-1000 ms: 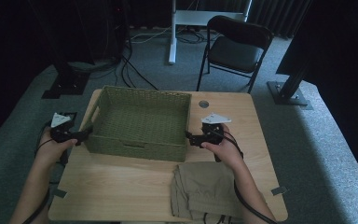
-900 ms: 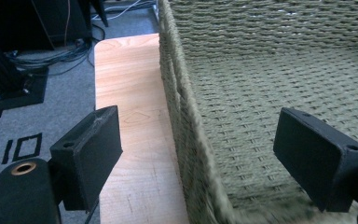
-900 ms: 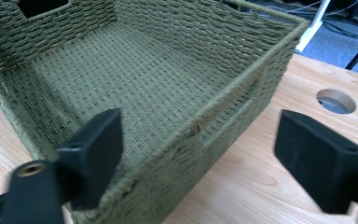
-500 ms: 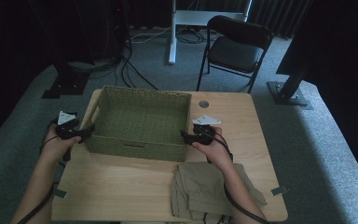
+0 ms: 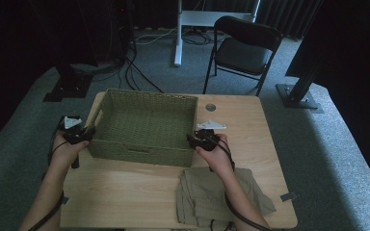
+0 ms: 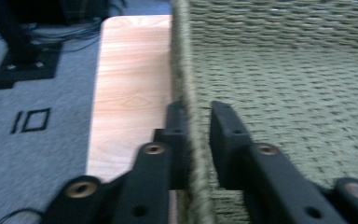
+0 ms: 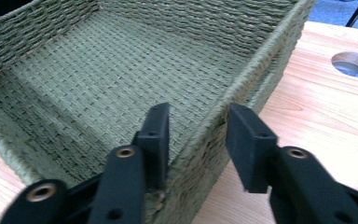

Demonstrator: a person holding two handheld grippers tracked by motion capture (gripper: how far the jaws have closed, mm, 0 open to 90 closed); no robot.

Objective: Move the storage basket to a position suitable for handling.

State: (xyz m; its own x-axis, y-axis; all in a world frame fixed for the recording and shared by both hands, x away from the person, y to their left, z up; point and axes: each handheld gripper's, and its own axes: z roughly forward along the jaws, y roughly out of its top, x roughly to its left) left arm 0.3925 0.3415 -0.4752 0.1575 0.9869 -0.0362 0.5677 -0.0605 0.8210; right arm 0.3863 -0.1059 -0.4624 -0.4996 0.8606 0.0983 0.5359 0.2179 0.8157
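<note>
A green woven basket (image 5: 144, 94) stands empty on the wooden table (image 5: 125, 192). My left gripper (image 5: 87, 134) is at the basket's left wall; in the left gripper view the left gripper (image 6: 198, 140) has its jaws pressed on either side of that thin wall (image 6: 193, 93), shut on it. My right gripper (image 5: 191, 139) is at the basket's right wall near the front corner. In the right gripper view the right gripper (image 7: 198, 140) stands open, straddling the rim (image 7: 261, 56), one jaw inside the basket and one outside with a gap.
A folded khaki cloth (image 5: 217, 195) lies at the table's front right, under the right forearm. A round cable hole (image 5: 210, 107) sits behind the right gripper. A black chair (image 5: 243, 50) and stand bases are on the carpet beyond the table.
Both grippers have moved inward to the basket's side walls, the left one rightward and the right one leftward. The basket has stayed in place.
</note>
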